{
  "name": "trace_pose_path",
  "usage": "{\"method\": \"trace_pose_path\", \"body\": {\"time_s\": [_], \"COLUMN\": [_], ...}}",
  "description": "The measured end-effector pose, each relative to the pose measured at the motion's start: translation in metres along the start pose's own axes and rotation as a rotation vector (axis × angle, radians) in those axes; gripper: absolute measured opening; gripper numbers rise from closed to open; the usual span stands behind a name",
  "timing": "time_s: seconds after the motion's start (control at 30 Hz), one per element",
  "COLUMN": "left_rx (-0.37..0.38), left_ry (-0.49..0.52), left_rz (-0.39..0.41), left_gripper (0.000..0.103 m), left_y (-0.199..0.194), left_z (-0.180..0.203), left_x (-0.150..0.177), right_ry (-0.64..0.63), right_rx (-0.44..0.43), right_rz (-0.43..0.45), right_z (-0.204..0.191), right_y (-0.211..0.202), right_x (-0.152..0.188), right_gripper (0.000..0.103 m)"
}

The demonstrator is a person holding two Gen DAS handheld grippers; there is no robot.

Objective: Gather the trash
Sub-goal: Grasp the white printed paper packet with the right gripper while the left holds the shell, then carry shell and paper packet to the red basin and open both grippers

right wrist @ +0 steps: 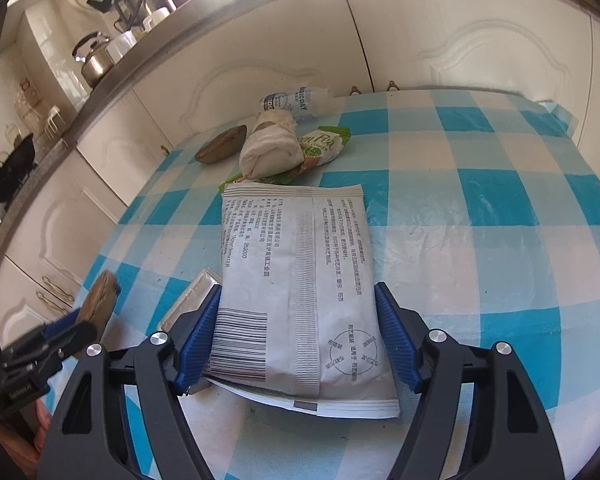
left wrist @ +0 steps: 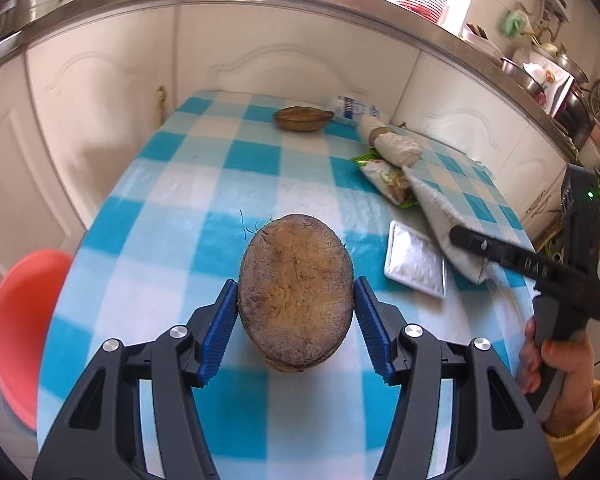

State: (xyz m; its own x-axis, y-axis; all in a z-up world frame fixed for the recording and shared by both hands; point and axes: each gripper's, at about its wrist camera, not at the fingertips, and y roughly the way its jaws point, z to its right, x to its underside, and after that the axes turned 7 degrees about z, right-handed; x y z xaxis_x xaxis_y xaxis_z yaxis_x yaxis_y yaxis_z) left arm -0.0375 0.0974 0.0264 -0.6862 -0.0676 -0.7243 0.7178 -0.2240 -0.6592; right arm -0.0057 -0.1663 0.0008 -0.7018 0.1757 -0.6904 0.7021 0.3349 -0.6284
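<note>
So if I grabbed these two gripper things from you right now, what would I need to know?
Left gripper: shut on a brown husk half, lifted over the checked table.
Right gripper: open around the white printed packet, which lies flat between the pads; not gripped yet.
Still on the table: silver foil sachet, green snack wrapper, rolled white tissue, blue-white wrapper, second husk half.
Done: one husk picked up. Left: bin it, then everything else. An orange basin sits left of the table.

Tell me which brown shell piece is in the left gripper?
The near coconut shell half, clamped between the left gripper pads. The other shell piece lies untouched at the table's far end.
</note>
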Motion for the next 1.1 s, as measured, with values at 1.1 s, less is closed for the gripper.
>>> {"method": "trace_pose_path", "body": {"time_s": [1.1], "left_rx": [0.017], "left_ry": [-0.218], "left_rz": [0.061], "left_gripper": [0.059], "left_y": [-0.093], "left_z": [-0.121], "left_x": [0.078], "right_ry": [0.177], "right_rx": [-0.127], "right_rz": [0.028], "right_z": [-0.043], "right_y": [-0.078], "right_x": [0.041], "right_gripper": [0.073]}}
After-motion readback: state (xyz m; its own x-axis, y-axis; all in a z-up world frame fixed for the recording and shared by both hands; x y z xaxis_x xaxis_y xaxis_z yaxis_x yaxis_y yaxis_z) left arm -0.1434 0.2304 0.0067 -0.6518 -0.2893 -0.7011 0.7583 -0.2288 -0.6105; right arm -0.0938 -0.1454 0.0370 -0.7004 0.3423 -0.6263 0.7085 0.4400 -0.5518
